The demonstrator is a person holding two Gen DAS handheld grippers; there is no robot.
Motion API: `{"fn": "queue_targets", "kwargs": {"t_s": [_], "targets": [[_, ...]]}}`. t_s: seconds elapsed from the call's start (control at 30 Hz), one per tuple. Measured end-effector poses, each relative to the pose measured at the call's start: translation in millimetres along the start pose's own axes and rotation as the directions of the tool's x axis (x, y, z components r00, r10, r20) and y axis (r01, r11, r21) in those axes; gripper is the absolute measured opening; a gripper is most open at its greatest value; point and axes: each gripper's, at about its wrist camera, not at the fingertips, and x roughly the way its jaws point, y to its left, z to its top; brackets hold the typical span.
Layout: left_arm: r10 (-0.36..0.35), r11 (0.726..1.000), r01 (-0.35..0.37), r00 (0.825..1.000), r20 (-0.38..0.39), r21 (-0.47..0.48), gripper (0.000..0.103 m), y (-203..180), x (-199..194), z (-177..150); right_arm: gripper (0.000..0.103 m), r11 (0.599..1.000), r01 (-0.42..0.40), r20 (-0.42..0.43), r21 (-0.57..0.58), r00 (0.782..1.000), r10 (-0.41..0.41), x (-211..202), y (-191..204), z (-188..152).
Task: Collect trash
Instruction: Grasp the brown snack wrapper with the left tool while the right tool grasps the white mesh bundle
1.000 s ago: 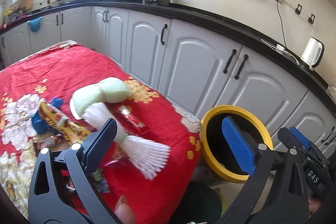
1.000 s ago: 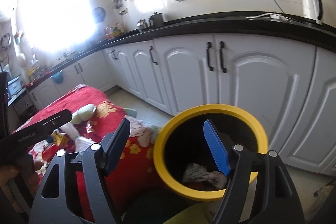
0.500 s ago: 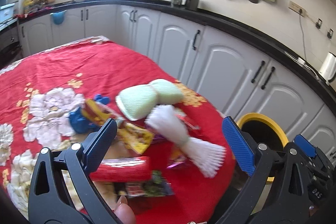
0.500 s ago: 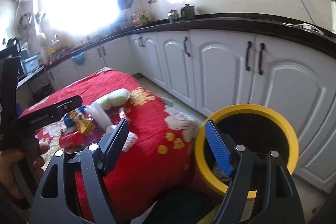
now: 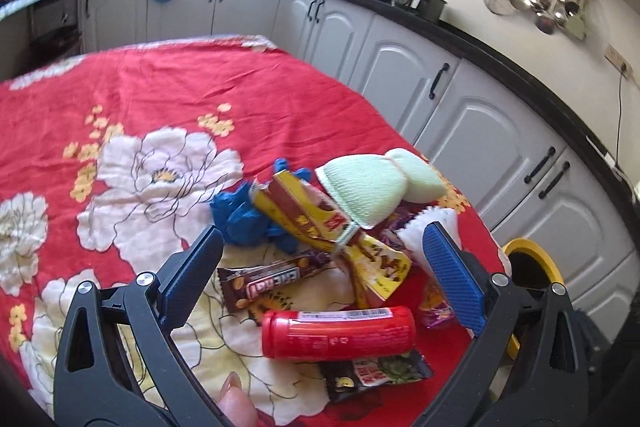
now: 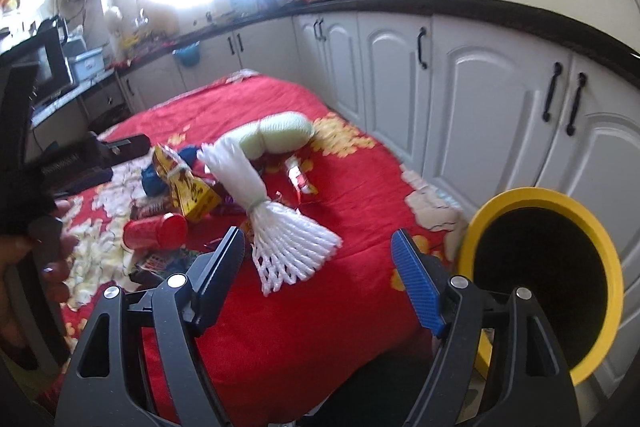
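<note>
A pile of trash lies on the red flowered tablecloth (image 5: 160, 95): a red canister (image 5: 338, 331) on its side, a brown candy bar wrapper (image 5: 264, 281), a yellow wrapper (image 5: 320, 223), crumpled blue plastic (image 5: 240, 215), a green foam net (image 5: 372, 187) and a white foam net (image 6: 280, 227). My left gripper (image 5: 320, 279) is open and empty, just above the canister and wrappers. My right gripper (image 6: 320, 275) is open and empty, over the table's near edge by the white net. The yellow-rimmed bin (image 6: 548, 275) stands to the right of the table.
White kitchen cabinets (image 6: 480, 99) under a black counter run behind the table and bin. A dark snack packet (image 5: 376, 371) lies at the table's front edge. The left gripper's body (image 6: 40, 179) and the hand holding it show at the left of the right wrist view.
Both grippers have swung left, away from the bin and toward the trash pile. The left gripper now hangs lower, close over the canister. Both stayed open.
</note>
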Motion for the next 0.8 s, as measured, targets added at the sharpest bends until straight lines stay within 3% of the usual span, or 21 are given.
{"fn": "queue_targets", "kwargs": {"t_s": [0.27,0.57,0.8], "targets": [[-0.085,0.988,0.069,0.990,-0.113,-0.138,0.068,8,27,5,0.070,0.999,-0.026,-0.068,-0.019,0.997,0.024,33,4,-1],[-0.046,0.968,-0.007,0.977,-0.208,-0.251,0.066,14,66,12,0.033,0.997,-0.073,-0.134,-0.020,0.989,0.069,47,3,-12],[-0.019,0.954,-0.056,0.969,-0.245,-0.295,0.043,21,81,12,0.021,0.994,-0.109,-0.127,-0.028,0.986,0.105,41,3,-17]]}}
